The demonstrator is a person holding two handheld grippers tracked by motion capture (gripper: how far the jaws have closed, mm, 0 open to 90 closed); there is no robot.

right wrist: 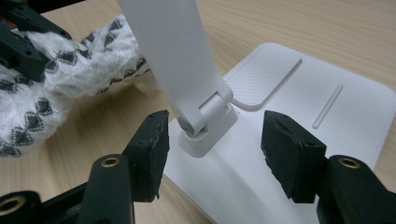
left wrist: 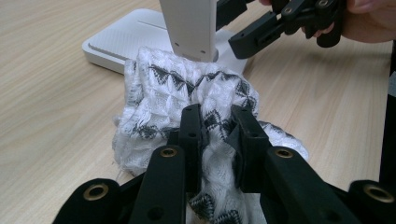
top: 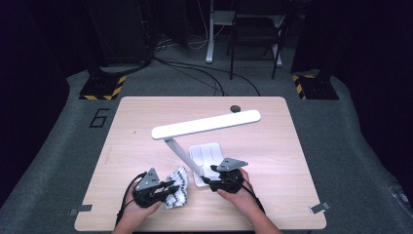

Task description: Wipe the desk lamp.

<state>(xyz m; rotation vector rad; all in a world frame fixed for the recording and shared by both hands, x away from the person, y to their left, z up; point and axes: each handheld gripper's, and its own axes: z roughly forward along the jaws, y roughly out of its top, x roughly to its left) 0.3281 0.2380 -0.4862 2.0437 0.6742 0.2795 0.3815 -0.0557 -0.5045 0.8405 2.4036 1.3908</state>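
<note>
We found the left gripper [left wrist: 218,122] clamped on the patterned cloth [left wrist: 187,98], ready for wiping; the right gripper [right wrist: 214,135] stood apart, straddling the lamp hinge [right wrist: 205,122], likely to steady it.

Table [top: 272,122]: pale wood-grain top, matt and smooth. Desk lamp [right wrist: 177,56]: white plastic, smooth with a soft sheen; its base [right wrist: 327,140] carries a finely ribbed panel. Cloth [left wrist: 187,93]: white knitted fabric with a dark zigzag pattern, fuzzy and rough; gripper pads [right wrist: 289,154]: black, matt, rubbery, slightly worn.
</note>
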